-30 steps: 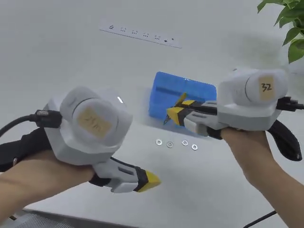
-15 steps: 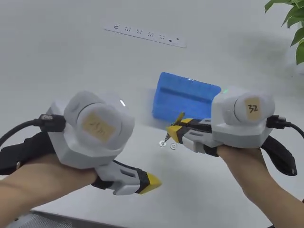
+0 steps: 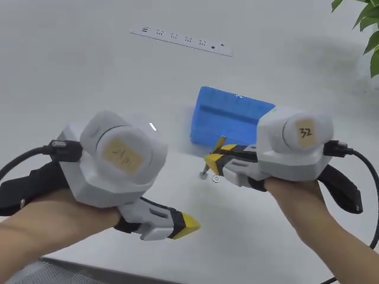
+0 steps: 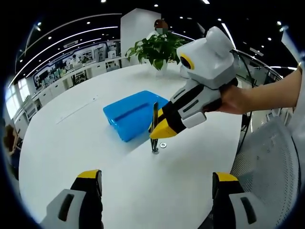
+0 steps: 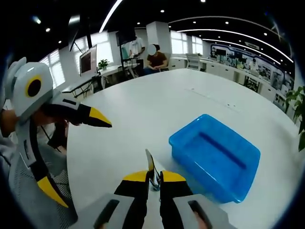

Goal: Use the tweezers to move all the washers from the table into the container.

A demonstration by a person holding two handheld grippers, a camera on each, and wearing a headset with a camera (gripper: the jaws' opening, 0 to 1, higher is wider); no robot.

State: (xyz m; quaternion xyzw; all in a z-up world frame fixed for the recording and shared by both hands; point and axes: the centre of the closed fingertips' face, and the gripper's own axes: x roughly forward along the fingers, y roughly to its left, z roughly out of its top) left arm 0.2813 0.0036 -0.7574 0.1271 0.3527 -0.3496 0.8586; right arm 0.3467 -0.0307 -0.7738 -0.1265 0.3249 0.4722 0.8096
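1. Spreading under everything I watched was the white table (image 3: 89, 71). A power strip (image 3: 180, 40) lay on its far side and a leafy plant (image 3: 367, 23) stood at the far right corner.
2. The blue container (image 3: 237, 115), an open rectangular tub, sat on the table just behind the right gripper. I saw nothing between it and the work spot.
3. The left gripper (image 3: 177, 225) hovered low on the near side, well apart from the container. In the left gripper view its yellow-tipped jaws stood wide apart and held nothing.
4. The right gripper (image 3: 214, 161) reached in from the right, and its body hid the container's near right corner from the head view. In the right gripper view its jaws were pinched together on the tweezers (image 5: 149, 167).
5. The tweezers, thin and metallic, stood nearly upright in the left gripper view, with their tips down at the table just in front of the container.
6. One washer (image 4: 163, 144), a small silver ring, lay flat on the table just beside the tweezer tips. I could not tell whether the tips themselves touched or gripped another one, as they were too small to make out.
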